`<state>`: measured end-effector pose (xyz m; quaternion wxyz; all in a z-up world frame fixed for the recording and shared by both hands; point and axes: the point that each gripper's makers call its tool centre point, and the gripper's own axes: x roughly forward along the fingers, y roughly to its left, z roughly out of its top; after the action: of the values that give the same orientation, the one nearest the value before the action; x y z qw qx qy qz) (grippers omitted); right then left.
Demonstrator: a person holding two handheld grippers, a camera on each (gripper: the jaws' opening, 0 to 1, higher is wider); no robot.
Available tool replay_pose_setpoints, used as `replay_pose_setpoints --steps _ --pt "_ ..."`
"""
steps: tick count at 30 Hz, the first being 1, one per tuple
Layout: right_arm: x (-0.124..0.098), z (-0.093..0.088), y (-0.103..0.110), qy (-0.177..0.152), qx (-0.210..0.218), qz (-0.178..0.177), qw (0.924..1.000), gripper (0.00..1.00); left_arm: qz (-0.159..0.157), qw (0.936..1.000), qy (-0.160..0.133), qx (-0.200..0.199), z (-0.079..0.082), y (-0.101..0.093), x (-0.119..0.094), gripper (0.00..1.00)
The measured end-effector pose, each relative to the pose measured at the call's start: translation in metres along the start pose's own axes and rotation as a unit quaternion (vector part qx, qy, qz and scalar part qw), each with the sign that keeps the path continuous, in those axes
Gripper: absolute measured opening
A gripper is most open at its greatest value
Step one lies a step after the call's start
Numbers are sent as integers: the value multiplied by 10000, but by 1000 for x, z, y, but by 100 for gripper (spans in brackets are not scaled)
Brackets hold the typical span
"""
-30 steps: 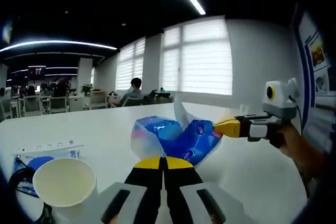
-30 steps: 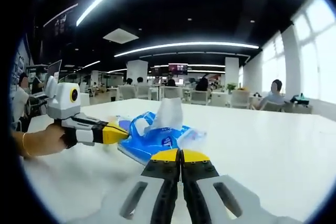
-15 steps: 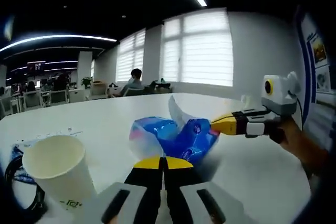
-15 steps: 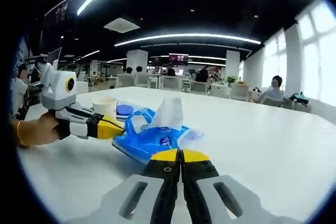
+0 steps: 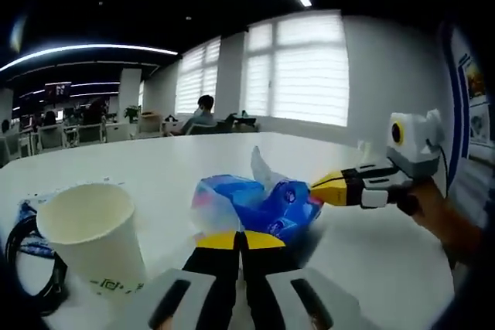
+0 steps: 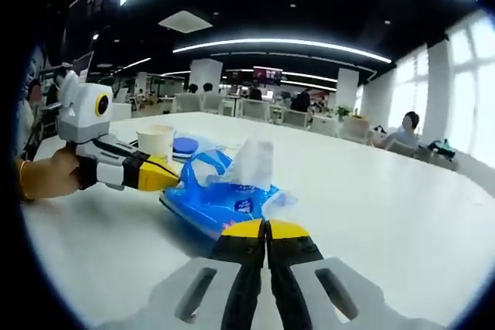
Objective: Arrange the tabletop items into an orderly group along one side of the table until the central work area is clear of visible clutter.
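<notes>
Both grippers have carried the blue tissue pack [image 5: 259,206] closer to the paper cup [image 5: 91,236], which now looms larger in the left gripper view than a second ago.

Left gripper [image 5: 241,240] and right gripper [image 6: 267,229] each show closed jaws, seemingly pinching opposite ends of the pack (the contact itself is hidden behind the tips). It sits low over the white table [image 6: 371,206], just beside the cup. I judge it light, soft and crinkly, its film slippery and a tissue sticking up [image 6: 251,164]; the sealed ends look the best hold. A black cable [image 5: 31,264] lies left of the cup.
</notes>
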<state>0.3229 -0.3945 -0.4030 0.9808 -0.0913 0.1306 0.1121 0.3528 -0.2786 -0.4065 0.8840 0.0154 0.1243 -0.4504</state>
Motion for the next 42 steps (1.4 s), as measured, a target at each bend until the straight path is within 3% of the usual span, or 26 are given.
replay_pose_setpoints --steps 8,15,21,26,29,35,42 --pt "0 -2 1 98 -77 80 9999 0 -95 9998 178 91 -5 -2 -3 1" --pt "-3 -4 5 225 -207 212 9993 1 0 9992 237 318 -7 -1 -8 2" --pt "-5 -2 3 225 -210 201 9993 1 27 9988 176 456 1 -3 -13 5" --pt "-8 8 2 116 -77 168 9998 6 11 9983 114 576 7 -5 -16 6" --pt "-11 20 -2 -114 1 39 9999 10 -28 9986 27 535 12 -6 -19 6" --pt "-12 38 -2 -326 215 28 9992 23 -93 9986 -110 514 20 -12 -22 7" --pt "-11 58 7 -499 99 6 9987 20 -183 9983 -305 469 35 -12 -33 7"
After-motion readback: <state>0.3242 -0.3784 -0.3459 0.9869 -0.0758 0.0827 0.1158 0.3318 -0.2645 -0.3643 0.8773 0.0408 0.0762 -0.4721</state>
